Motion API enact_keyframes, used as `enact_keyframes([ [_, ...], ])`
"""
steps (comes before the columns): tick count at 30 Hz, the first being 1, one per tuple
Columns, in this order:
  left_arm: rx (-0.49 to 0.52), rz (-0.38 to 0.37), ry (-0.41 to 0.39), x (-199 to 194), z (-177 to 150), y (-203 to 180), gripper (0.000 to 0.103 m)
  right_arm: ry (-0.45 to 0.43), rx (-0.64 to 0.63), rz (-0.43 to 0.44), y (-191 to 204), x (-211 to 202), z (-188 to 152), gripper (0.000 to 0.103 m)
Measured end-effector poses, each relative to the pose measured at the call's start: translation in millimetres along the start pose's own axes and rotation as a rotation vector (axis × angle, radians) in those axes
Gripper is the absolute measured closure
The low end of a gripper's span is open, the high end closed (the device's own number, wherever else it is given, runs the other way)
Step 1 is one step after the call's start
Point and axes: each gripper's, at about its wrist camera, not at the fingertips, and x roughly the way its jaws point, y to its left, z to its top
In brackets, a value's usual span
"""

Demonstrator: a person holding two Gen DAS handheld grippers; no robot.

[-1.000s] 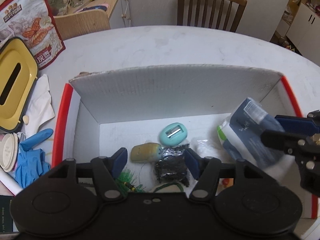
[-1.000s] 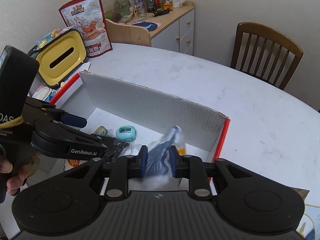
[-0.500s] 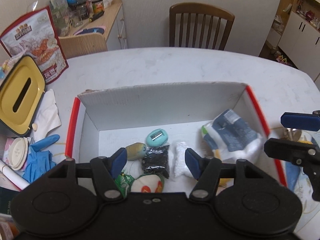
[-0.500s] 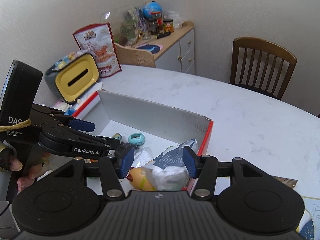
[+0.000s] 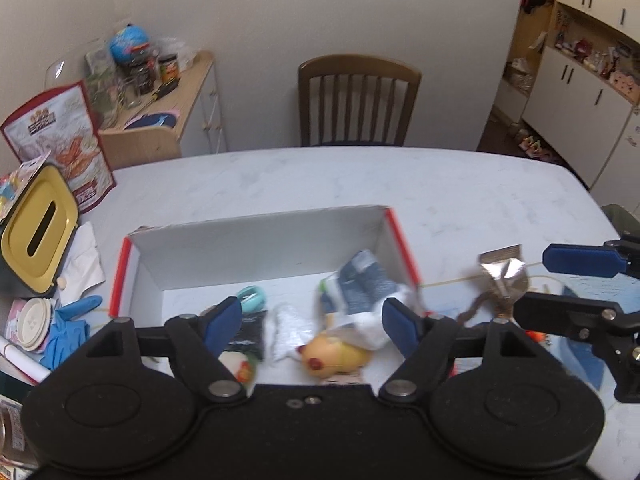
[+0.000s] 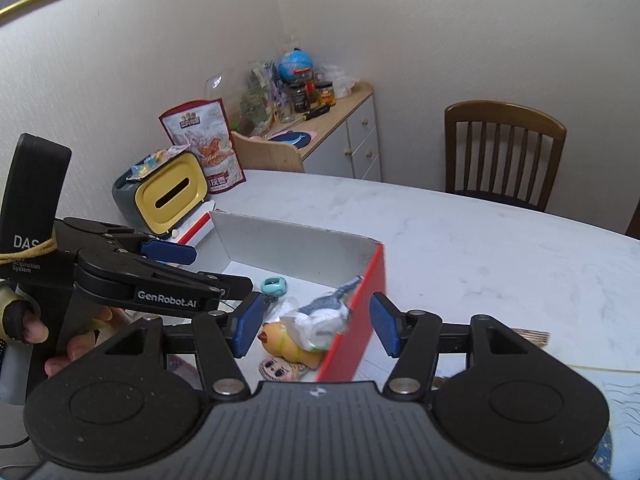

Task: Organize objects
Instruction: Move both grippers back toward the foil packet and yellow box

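Observation:
A white cardboard box (image 5: 256, 220) with red outer sides (image 6: 352, 336) sits on the white table. Inside it lie a blue-and-white packet (image 5: 360, 284) (image 6: 326, 308), a yellow toy (image 5: 332, 356) (image 6: 284, 342), a teal object (image 5: 252, 296) (image 6: 274, 285), a black packet (image 5: 248, 338) and a clear bag (image 5: 286, 332). My left gripper (image 5: 312, 322) (image 6: 216, 266) hangs open above the box's near side, holding nothing. My right gripper (image 6: 316, 326) (image 5: 536, 284) is open and bare over the box's right corner. A silver-brown wrapper (image 5: 502, 276) lies on the table beside the right gripper.
A yellow-lidded tissue case (image 5: 36, 228), white tissue (image 5: 82, 264), a blue glove (image 5: 66, 328) and a red snack bag (image 5: 60, 140) crowd the table's left. A wooden chair (image 5: 356, 100) stands at the far edge, a cluttered cabinet (image 5: 168, 120) at back left.
My right gripper opened and let go of the blue-and-white packet, which now lies in the box. Both grippers have pulled back and up from the box.

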Motion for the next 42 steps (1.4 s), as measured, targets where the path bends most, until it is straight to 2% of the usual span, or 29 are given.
enact_keyframes([
  [8,0.025,-0.027,-0.031,-14.5,-9.2,-42.3,0.019,-0.034,0.005,-0.055,-35.2,-48.2,-26.0,0.033],
  [15,0.056,-0.044,-0.038,-15.8,-19.7,-76.7,0.012,-0.018,0.042,-0.119,-81.3,-74.1,-56.3,0.030],
  [19,0.064,-0.058,-0.040,-11.8,-23.1,-96.6,0.004,0.002,0.052,-0.146,-104.2,-80.3,-72.5,0.030],
  [22,0.074,-0.064,-0.047,-7.7,-26.0,-112.3,0.001,0.012,0.045,-0.160,-117.2,-82.3,-80.5,0.030],
  [29,0.097,-0.093,-0.054,8.2,-36.3,-152.5,0.001,0.029,0.051,-0.193,-157.8,-83.9,-83.4,0.030],
  [33,0.102,-0.096,-0.053,20.7,-41.3,-172.4,0.001,0.067,0.039,-0.207,-176.3,-75.6,-88.7,0.030],
  [42,0.093,-0.062,-0.056,57.3,-50.5,-201.4,0.001,0.118,0.096,-0.174,-207.6,-46.9,-89.5,0.030],
])
